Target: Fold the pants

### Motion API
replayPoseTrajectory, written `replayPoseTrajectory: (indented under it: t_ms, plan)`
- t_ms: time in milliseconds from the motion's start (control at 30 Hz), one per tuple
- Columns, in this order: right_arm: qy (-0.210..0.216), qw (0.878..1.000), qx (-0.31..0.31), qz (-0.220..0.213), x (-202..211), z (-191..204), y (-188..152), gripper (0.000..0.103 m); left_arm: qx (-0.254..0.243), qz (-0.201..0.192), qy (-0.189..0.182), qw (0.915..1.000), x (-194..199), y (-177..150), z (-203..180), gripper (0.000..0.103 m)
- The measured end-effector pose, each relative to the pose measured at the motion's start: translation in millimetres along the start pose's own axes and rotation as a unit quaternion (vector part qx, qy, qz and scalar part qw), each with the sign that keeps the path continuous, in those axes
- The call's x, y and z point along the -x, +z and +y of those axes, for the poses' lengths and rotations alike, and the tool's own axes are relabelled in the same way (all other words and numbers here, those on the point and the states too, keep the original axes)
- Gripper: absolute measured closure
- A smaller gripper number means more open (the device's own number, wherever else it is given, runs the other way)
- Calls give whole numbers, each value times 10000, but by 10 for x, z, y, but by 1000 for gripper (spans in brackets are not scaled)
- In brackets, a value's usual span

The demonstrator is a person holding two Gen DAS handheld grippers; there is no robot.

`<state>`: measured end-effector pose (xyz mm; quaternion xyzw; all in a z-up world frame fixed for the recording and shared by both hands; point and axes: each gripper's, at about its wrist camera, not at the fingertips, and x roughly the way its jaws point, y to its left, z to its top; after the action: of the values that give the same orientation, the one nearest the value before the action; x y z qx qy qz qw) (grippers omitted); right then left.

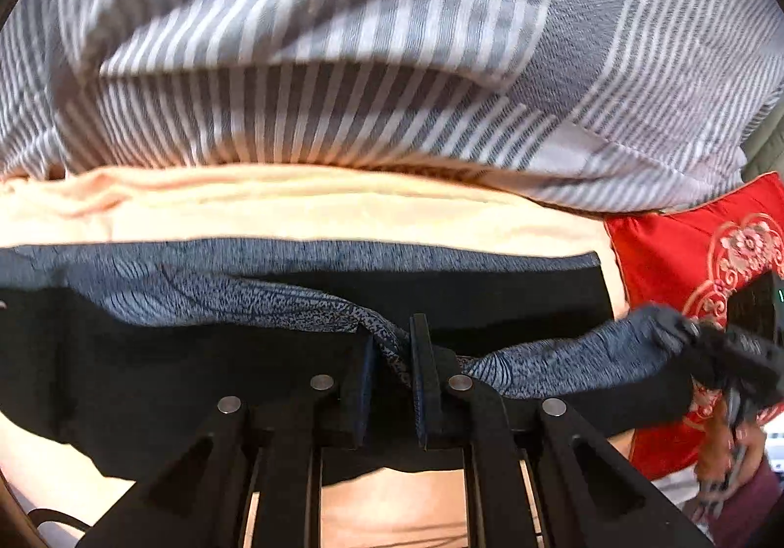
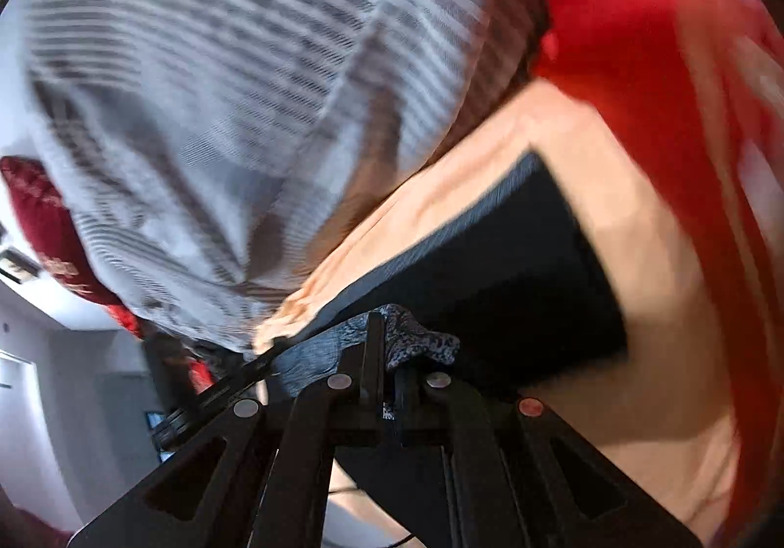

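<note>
The pants are dark with a blue-grey speckled waistband and lie on a peach sheet. My left gripper is shut on the speckled band, which runs between its fingers. The band stretches right to my right gripper, seen blurred at the right edge. In the right wrist view my right gripper is shut on a bunched end of the same band, with the dark pants lying beyond on the sheet. The left gripper's finger shows at the lower left there.
A grey-and-white striped blanket is heaped behind the pants and also fills the upper left of the right wrist view. A red embroidered cushion lies to the right. Red fabric shows in the right wrist view.
</note>
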<state>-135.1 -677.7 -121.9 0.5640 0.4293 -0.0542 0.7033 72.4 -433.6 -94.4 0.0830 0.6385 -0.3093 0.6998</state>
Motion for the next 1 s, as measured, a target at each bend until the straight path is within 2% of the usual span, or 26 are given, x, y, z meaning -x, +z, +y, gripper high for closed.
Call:
replayPoseTrajectory:
  t_ms: [67,133,167,200,267,300,367,400,433,500,533,600,633,667,700,733,767,833,867,900,1000]
  plan:
    - [-239,9996,83,102,-178,-14,204,100,40,-32,2,10000,18,16,-2,81]
    - [-536,9983,86,190,-337,-63,356,99,42,-200,164,9997,113,31,35,74]
    - [-709,9972,103,226,-401,-91,419,96,35,-291,267,9992,171,47,62,67]
    - [-855,9960,112,244,-433,-111,446,96,50,-346,308,9989,204,70,78,51]
    - [-1230,9918,63,338,-467,-142,506,91,38,-502,519,9974,273,94,127,37]
    - [-1286,9911,42,345,-451,-141,521,83,-7,-502,637,9967,263,89,141,37]
    - [-1456,9892,151,97,-285,-47,505,35,-120,-281,861,9958,143,43,169,37]
    - [-1489,9884,274,-102,-171,16,483,28,-129,-154,959,9952,57,-5,182,37]
    - [-1496,9874,427,-273,-51,91,452,27,-138,-60,1018,9947,-20,-54,185,37]
    - [-1598,9841,690,-352,73,186,374,27,-190,109,1140,9932,-185,-187,183,37]
    - [-1776,9801,843,-271,74,214,314,27,-209,192,1206,9923,-273,-249,174,37]
    - [-2152,9711,1036,-35,-60,223,245,34,-219,400,1304,9904,-486,-392,158,37]
    - [-2374,9650,1107,156,-183,159,207,48,-213,476,1350,9895,-558,-435,147,37]
    - [-2477,9626,1045,348,-300,69,168,75,-210,569,1397,9883,-643,-491,146,37]
    - [-2582,9601,913,560,-434,-50,110,86,-231,649,1451,9870,-711,-539,146,37]
    - [-2706,9569,907,541,-483,-110,67,88,-276,686,1508,9858,-764,-585,144,37]
    - [-2737,9561,958,432,-477,-114,56,89,-325,642,1523,9857,-780,-620,150,36]
    - [-3096,9457,963,224,-438,-55,20,87,-307,626,1528,9858,-760,-626,185,34]
    - [-3267,9413,842,104,-392,-40,12,71,-245,667,1487,9863,-748,-617,216,34]
    - [-3414,9374,691,-60,-314,-15,-5,68,-194,685,1491,9863,-732,-605,244,34]
    - [-3112,9440,996,-463,-195,255,-64,68,-134,529,1499,9872,-616,-543,283,34]
